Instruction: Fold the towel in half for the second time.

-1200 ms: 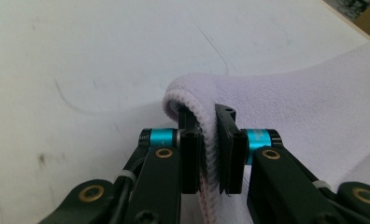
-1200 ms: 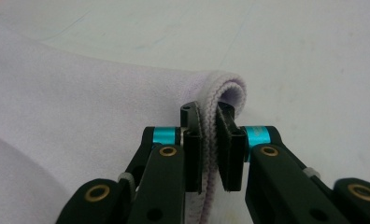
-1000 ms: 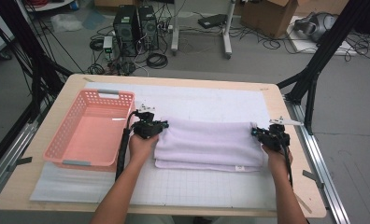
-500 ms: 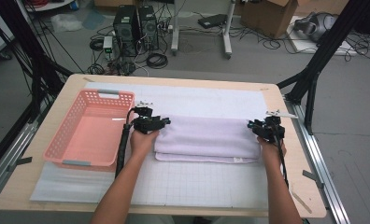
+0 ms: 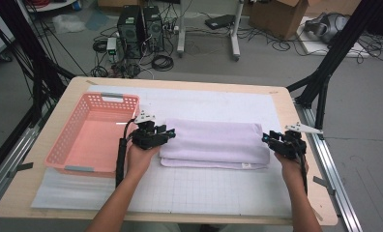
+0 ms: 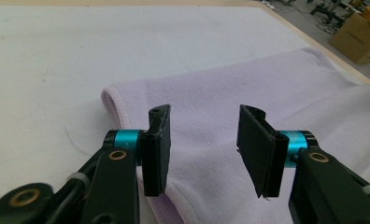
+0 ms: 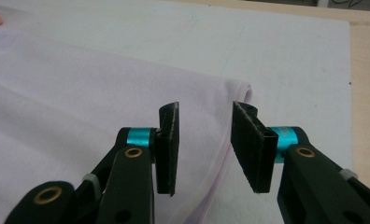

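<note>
Your left hand-held gripper (image 5: 164, 134) and right hand-held gripper (image 5: 272, 140) both sit released, jaws apart, at opposite ends of the folded lilac towel (image 5: 213, 143) on the worktop (image 5: 286, 104).

We count 1 towel (image 5: 213, 143), light purple, folded up. We count 2 grippers: 1 left gripper (image 5: 169, 133) & 1 right gripper (image 5: 265, 138). Each has 2 black jaws, so 4 jaws in all. We see 2 hands: 1 left hand (image 5: 140, 157), 1 right hand (image 5: 287, 162). There's 1 pink basket (image 5: 69, 145). There's 1 table (image 5: 281, 104) w/ 1 white mat (image 5: 204, 99) on top. On the floor past the table we count 2 black computer boxes (image 5: 140, 24) & 1 cardboard box (image 5: 276, 12).
</note>
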`<state>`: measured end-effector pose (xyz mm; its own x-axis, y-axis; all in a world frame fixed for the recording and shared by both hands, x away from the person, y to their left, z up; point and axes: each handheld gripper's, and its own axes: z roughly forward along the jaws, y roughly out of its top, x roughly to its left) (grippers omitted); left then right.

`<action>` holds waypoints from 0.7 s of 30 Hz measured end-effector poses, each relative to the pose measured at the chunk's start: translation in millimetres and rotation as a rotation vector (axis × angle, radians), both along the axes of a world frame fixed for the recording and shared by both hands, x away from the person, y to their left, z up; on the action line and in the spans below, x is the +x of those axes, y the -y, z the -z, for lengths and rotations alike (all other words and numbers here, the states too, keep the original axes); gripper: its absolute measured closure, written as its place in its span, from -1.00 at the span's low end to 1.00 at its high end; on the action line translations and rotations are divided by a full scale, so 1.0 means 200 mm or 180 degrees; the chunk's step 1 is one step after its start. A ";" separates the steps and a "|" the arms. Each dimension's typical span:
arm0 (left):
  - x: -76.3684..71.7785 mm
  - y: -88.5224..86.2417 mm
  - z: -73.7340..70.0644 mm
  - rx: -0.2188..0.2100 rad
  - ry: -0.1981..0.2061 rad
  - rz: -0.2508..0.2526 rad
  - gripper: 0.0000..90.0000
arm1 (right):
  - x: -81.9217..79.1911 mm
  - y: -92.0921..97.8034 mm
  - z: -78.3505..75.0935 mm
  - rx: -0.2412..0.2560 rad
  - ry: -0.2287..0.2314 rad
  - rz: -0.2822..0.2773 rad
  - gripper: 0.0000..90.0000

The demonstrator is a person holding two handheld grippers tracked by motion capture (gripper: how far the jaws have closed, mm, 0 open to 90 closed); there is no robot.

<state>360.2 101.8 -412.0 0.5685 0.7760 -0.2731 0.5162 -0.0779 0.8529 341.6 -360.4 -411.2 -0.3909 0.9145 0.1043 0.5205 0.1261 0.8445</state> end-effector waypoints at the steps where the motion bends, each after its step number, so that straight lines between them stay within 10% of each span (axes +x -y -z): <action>1: -0.02 0.00 0.00 0.0011 -0.0009 0.0019 0.22 | -0.02 0.00 0.00 0.0013 0.0006 -0.0008 0.37; 21: -0.21 -0.11 0.16 0.0061 -0.0163 -0.0031 0.00 | -0.35 0.08 0.06 0.0071 0.0052 -0.0158 0.40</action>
